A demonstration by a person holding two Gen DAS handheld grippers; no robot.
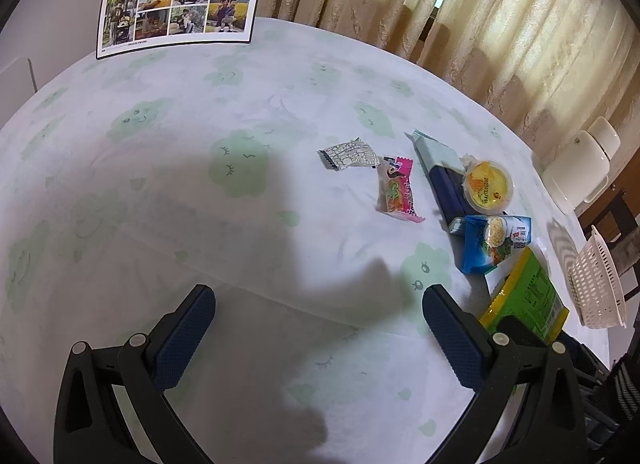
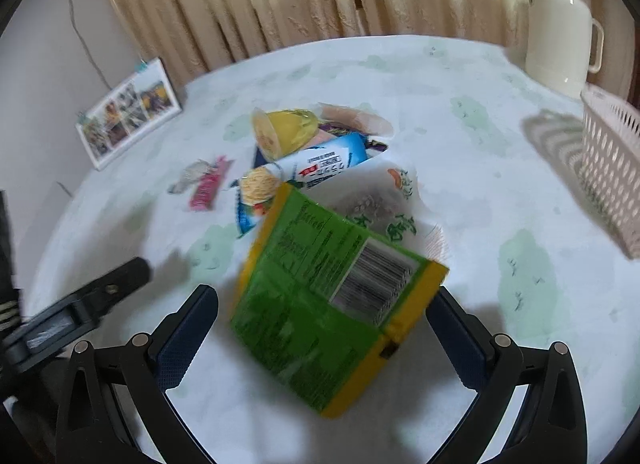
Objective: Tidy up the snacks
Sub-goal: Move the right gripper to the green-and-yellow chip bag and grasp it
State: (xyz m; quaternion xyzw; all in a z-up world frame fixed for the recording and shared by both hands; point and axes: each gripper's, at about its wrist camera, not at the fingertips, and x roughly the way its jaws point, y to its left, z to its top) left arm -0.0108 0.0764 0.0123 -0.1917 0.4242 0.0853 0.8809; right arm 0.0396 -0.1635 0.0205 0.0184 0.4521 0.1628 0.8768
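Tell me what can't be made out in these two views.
- Green and yellow packet: print motion-blurred, right wrist view; partly hidden by the left gripper finger, left view.
- White basket: cut by the frame edge, contents unseen.
- Dark blue pack: covered by the jelly cup.

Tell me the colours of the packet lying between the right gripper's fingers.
The packet is green with yellow edges and a white barcode panel; the right wrist view shows it best.
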